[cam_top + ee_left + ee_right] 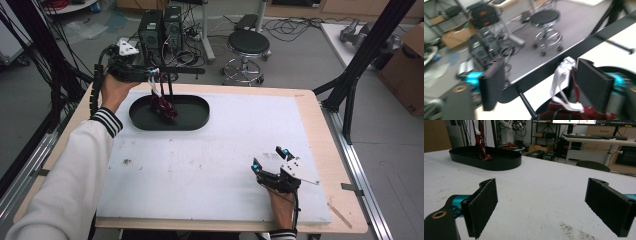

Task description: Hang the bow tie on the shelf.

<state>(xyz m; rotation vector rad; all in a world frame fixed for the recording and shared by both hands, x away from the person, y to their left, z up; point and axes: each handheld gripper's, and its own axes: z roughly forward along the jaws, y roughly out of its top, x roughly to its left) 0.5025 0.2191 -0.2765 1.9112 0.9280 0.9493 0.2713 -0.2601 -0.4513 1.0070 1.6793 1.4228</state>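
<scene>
A dark red bundle (164, 106) with a white strap (560, 77) stands up out of the black oval tray (195, 122) at the back left of the white mat. My left gripper (156, 80) hovers just above it. In the left gripper view its jaws (541, 67) are wide apart, and the strap hangs against the right-hand jaw, with the red bundle (574, 113) below. My right gripper (270, 157) rests open near the mat's front right, nothing between its jaws (542, 185). From there the tray (499, 163) and the hanging red bundle (482, 150) appear far off.
A thin black rod (185, 71) crosses just behind the tray. The white mat (215, 160) covers a wooden table. A black stool (248, 45) and computer towers (160, 27) stand on the floor beyond. Black frame posts (365, 55) rise at the right.
</scene>
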